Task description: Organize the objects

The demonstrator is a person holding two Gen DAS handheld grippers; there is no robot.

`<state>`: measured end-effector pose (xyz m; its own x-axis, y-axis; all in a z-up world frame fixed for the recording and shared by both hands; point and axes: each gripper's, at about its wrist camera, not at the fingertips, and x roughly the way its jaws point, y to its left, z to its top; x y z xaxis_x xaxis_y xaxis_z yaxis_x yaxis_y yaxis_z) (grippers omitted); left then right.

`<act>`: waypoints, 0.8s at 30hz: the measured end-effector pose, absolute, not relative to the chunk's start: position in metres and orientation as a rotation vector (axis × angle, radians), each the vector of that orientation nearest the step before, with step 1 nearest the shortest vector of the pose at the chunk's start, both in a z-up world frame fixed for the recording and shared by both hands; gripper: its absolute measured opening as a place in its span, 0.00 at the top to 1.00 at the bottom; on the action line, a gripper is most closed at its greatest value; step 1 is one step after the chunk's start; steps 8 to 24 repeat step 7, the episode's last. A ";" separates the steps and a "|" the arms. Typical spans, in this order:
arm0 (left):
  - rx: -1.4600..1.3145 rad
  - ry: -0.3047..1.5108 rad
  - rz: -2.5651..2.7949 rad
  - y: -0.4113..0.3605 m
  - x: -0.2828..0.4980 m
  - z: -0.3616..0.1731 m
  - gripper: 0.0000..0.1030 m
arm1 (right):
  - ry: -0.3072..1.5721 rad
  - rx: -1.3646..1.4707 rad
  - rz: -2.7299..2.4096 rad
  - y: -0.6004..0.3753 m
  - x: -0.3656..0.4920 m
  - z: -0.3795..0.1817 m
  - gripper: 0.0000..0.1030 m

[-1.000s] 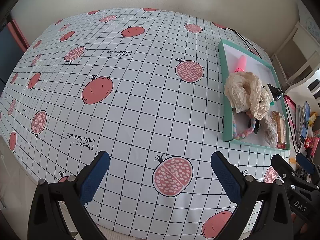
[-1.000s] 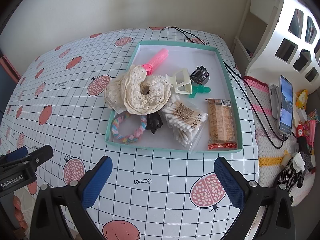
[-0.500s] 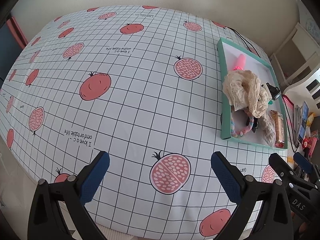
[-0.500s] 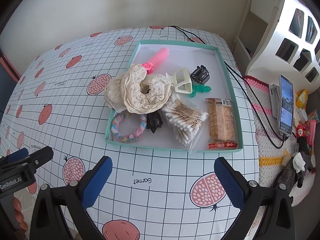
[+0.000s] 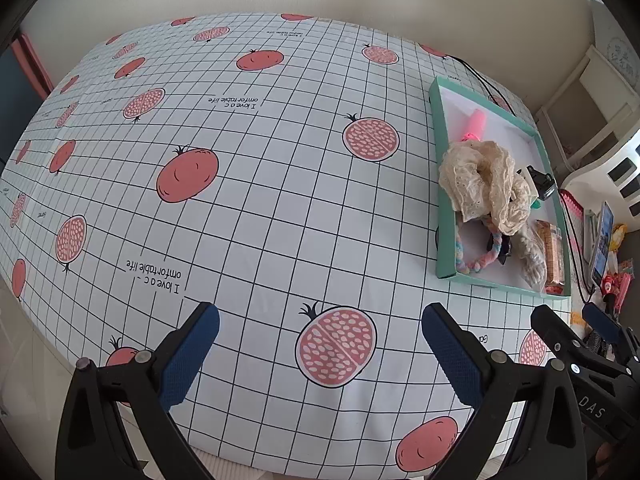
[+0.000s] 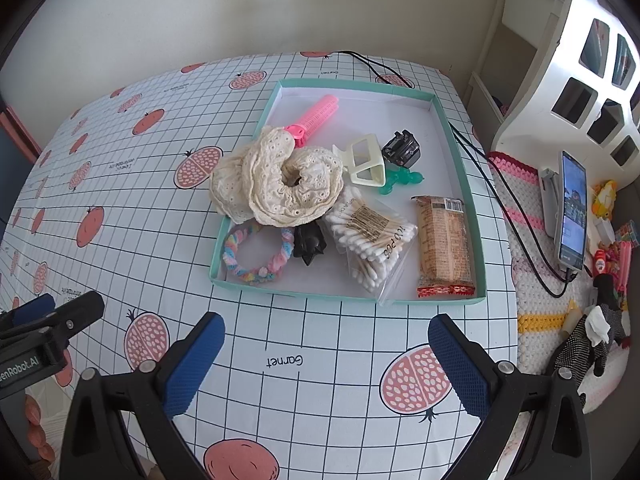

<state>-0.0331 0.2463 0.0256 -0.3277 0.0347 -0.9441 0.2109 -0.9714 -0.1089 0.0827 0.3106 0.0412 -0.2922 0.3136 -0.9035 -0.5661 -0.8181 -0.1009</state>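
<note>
Left gripper (image 5: 320, 344): you hold it over bare cloth, its blue ribbed pads spread wide with nothing between them.
Tablecloth (image 6: 320, 360): smooth white fabric with a thin black grid, printed with flat pink pomegranates, whole and halved.
Tray (image 6: 478, 216): shallow rectangular box with mint-green walls and a white floor, lying to your left gripper's right and straight ahead of your right one.
Cream scrunchies (image 6: 292, 184): two ruffled eyelet-lace rings stacked at the tray's left wall, the lower one spilling over the rim.
Pastel hair tie (image 6: 256, 256): fuzzy twisted loop in the near left corner, partly under the lace.
Pink roller clip (image 6: 316, 116): long ribbed plastic, angled toward the far wall.
Black piece (image 6: 308, 242): small, dark and spiky; what it is you cannot tell.
Cream claw clip (image 6: 366, 164): glossy, boxy frame.
Cotton swabs (image 6: 372, 236): wooden-stemmed, packed in a clear crinkled bag.
Snack bar (image 6: 442, 244): oblong brown wrapper with red crimped ends, along the right wall.
Right gripper (image 6: 326, 364): blue textured pads wide apart, empty, just short of the tray's near wall.
</note>
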 end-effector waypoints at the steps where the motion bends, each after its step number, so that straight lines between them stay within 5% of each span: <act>1: 1.751 0.322 -2.456 0.245 -0.033 0.026 0.02 | 0.321 -1.416 2.135 0.311 0.083 0.041 0.00; 24: 1.755 0.350 -2.453 0.243 -0.032 0.025 0.02 | 0.319 -1.418 2.134 0.310 0.083 0.041 0.00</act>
